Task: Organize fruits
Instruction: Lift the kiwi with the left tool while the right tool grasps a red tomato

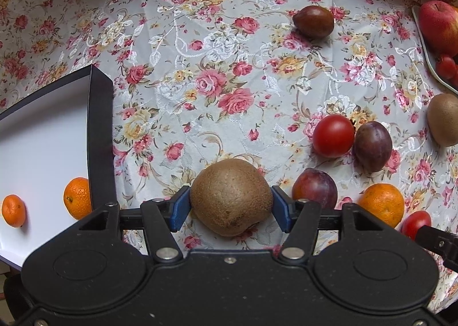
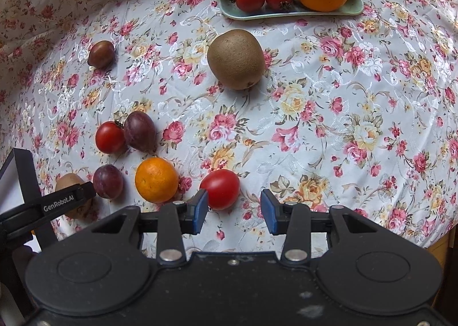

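A brown kiwi lies on the floral tablecloth between the blue pads of my left gripper, which points down and stands open around it; the pads sit close by its sides. My right gripper is open too. A red tomato lies just past its left pad, partly inside the gap. In the right wrist view the left gripper hides most of its kiwi. A dark box with a white floor at the left holds two mandarins.
Loose on the cloth are a mandarin, two plums, a round tomato, a second kiwi and a dark fruit. A pale green plate at the back carries an apple, small tomatoes and a big orange.
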{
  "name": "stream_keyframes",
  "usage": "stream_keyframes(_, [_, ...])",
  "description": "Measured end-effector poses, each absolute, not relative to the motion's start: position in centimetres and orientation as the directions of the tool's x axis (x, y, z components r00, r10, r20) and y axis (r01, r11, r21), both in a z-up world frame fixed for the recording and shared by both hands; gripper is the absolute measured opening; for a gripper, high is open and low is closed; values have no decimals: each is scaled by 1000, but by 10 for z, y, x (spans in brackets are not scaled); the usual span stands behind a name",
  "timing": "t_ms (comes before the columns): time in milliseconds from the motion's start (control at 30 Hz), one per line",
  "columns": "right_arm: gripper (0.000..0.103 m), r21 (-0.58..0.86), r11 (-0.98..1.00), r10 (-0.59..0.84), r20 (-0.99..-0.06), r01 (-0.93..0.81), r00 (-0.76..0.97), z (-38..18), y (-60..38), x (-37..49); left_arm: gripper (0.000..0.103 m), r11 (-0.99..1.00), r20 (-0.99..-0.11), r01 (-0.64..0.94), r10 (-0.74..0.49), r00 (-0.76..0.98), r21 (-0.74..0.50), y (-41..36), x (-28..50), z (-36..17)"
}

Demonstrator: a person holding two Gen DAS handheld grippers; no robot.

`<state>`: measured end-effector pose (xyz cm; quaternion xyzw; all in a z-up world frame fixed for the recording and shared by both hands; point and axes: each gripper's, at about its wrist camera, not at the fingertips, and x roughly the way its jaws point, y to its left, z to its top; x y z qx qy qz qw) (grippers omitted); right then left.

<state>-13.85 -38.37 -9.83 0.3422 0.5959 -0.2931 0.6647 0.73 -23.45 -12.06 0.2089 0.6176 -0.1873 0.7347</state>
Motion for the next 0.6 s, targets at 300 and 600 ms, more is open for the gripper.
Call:
stream_keyframes(300, [43, 103, 617, 30, -994, 780, 108, -110, -380, -127, 64, 845, -988, 531, -26, 150, 58, -237, 11, -125])
stream_keyframes(600, [43, 94, 629, 58, -996, 771, 75, -125, -374, -113, 65, 838, -988, 543, -36, 147, 50, -239, 12, -128])
